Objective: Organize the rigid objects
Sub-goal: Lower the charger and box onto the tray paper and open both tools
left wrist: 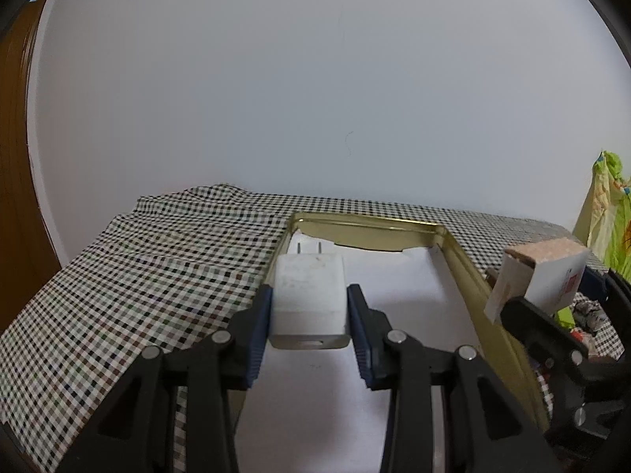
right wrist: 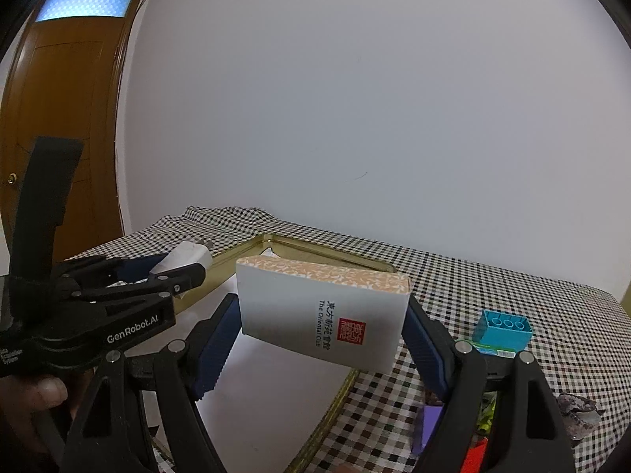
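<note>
My left gripper (left wrist: 309, 295) is shut on a white wall charger (left wrist: 309, 295) with its two prongs pointing away, held above the white-lined gold tray (left wrist: 469, 276). It also shows at the left of the right wrist view (right wrist: 185, 260). My right gripper (right wrist: 321, 311) is shut on a white box with an orange patterned top and a red seal (right wrist: 321, 311), held over the tray's right rim (right wrist: 339, 390). That box shows at the right of the left wrist view (left wrist: 540, 276).
A checkered cloth (left wrist: 138, 276) covers the table. A blue block (right wrist: 503, 329), a purple piece (right wrist: 428, 425), red and green bits and a grey crumpled thing (right wrist: 577, 410) lie right of the tray. A wooden door (right wrist: 59, 118) stands at left. A green-yellow bag (left wrist: 607, 213) is far right.
</note>
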{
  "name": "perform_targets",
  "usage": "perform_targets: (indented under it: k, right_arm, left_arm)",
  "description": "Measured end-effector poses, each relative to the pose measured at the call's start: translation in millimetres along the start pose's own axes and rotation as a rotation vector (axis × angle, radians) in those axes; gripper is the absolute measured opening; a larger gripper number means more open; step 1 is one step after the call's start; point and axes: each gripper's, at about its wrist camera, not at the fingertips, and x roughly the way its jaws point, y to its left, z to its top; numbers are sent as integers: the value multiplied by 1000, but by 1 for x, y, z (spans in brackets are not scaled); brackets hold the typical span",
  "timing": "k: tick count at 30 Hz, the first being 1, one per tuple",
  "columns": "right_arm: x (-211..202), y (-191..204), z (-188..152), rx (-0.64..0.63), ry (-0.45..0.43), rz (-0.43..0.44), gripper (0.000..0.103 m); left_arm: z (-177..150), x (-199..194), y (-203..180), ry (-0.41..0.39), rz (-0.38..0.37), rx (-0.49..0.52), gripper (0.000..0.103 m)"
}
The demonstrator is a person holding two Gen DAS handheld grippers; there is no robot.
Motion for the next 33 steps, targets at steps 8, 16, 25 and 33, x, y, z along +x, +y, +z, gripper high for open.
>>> perform_targets:
  k: [8,16,25,33]
  right_arm:
    - [9,-24,8,17,56,34,81]
    - [57,-32,27,29,230,85,81]
    - [100,-28,29,6,376,134,81]
    - [112,-26,22,8,416,151,84]
  left_arm:
    - [12,11,14,59,19,30,37]
    - [36,30,9,178,0,109,37]
    - [46,47,0,224,13,189,37]
    - [49,50,2,207,50,183,60]
